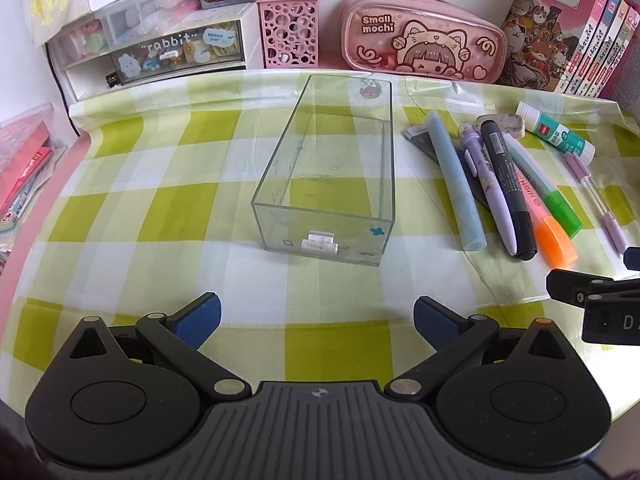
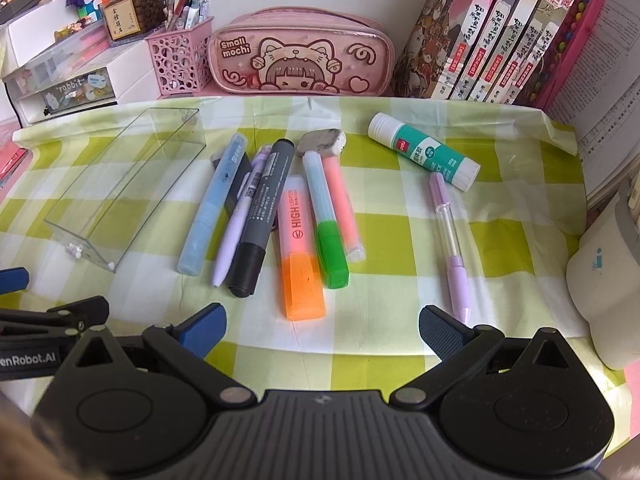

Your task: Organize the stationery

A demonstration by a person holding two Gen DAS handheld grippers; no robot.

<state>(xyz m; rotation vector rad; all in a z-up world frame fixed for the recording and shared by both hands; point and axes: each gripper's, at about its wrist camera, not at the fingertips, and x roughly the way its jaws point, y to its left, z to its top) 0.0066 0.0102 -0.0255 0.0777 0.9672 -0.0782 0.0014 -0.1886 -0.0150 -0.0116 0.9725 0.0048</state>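
Left wrist view: left gripper [image 1: 318,322] spread wide, nothing between its blue pads, low over the checked cloth [image 1: 168,216] on the counter. Straight ahead lies a clear tray [image 1: 280,200], long axis pointing away, nothing in it; small white clip on its near wall. Right gripper [image 1: 592,296] edges in at the right of this view.

Right wrist view: right gripper [image 2: 320,330] also wide, holding nothing. Just beyond it, the stationery lies loose on the cloth, to the right of the tray [image 2: 120,184]. From left: blue pen [image 2: 210,208], lilac pen [image 2: 236,232], black marker [image 2: 260,216], orange highlighter [image 2: 300,256], green-capped highlighter [image 2: 326,228], pink highlighter [image 2: 344,208]. These six lie side by side, mostly touching, tips toward the camera. A dark flat item sits partly under the blue and lilac pens; cannot tell what. Eraser [image 2: 323,141] at the far end of the cluster, touching the green-capped one. Glue stick [image 2: 424,152] lies slanted further right, apart from the cluster. Mechanical pencil [image 2: 450,240] just near of the glue stick, its tip close to the right pad.

Back edge: pink case [image 2: 300,60], pink pen cup [image 2: 180,56], drawer unit [image 2: 60,80], books [image 2: 500,32]
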